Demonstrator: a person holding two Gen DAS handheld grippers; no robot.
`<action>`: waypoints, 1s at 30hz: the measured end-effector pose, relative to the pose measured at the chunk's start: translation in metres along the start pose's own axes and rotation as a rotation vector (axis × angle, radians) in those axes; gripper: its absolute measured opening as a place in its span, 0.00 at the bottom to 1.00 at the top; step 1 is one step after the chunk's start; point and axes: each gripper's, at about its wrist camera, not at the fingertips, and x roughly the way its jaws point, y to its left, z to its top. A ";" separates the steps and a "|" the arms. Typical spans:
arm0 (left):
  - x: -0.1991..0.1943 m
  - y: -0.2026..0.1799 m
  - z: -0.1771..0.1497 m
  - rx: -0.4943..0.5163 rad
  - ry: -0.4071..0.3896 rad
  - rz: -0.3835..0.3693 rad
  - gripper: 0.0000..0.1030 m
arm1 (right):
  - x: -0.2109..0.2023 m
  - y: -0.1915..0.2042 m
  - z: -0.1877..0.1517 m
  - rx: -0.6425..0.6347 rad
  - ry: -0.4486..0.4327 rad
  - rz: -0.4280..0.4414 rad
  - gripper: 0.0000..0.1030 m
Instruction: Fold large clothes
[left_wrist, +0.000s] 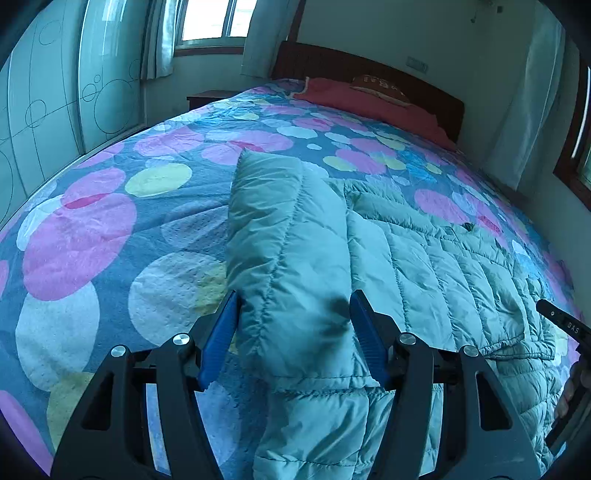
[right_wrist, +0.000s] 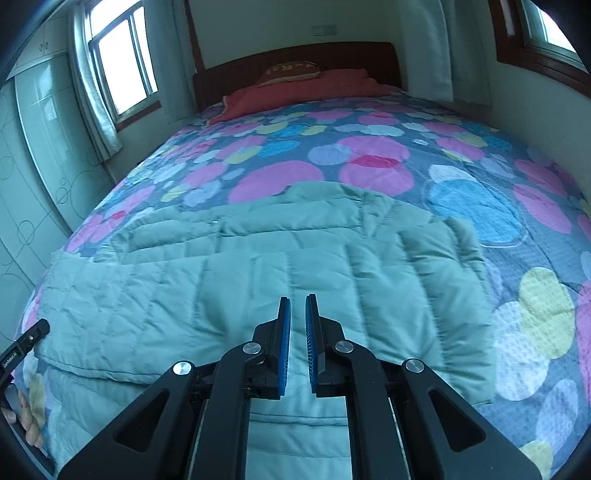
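Left wrist view: left gripper (left_wrist: 293, 314) straddles the sleeve (left_wrist: 280, 229) of one pale green puffer jacket (left_wrist: 424, 266); blue pads (left_wrist: 221, 332) sit at the sleeve's two sides, touching or just beside it, fabric bulges between, so a clamp on the sleeve looks likely but a firm pinch isn't certain. Sleeve runs from the tongs toward 12 o'clock, lying over the jacket's left edge; jacket body spreads to 3 o'clock on the dotted bedspread (left_wrist: 92, 240). Right gripper's tip pokes in at 4 o'clock, fingers of a hand (left_wrist: 570, 391) beside it. Red blanket (left_wrist: 369, 99) and one brown pillow (left_wrist: 380, 88) at 1 o'clock by the headboard. Right wrist view: right gripper (right_wrist: 297, 317) tongs nearly together, thin gap, nothing between them; they hover above the jacket (right_wrist: 221, 266) mid-body, frame is blurred here. Jacket lies flat across the middle, collar end toward 12 o'clock, hem toward 6. Left gripper's tip at 8 o'clock with fingers under it. Risks: slick puffy sleeve could slip out of the left pads if the squeeze is loose; padding springs back so a fold may flop open; pulling one side alone would drag the whole jacket askew across the bedspread. Counts: one jacket, one sleeve plainly seen, two grippers, one pillow, one blanket, two windows (right_wrist: 122, 62).
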 end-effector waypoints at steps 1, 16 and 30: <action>0.003 -0.004 0.000 0.013 0.004 0.008 0.61 | 0.001 -0.014 -0.001 0.014 0.006 -0.019 0.08; -0.010 0.018 -0.003 -0.034 -0.021 0.063 0.63 | 0.021 0.016 -0.012 0.080 0.079 0.179 0.46; -0.007 0.045 -0.007 -0.084 -0.005 0.084 0.63 | 0.027 0.040 -0.013 0.124 0.110 0.254 0.50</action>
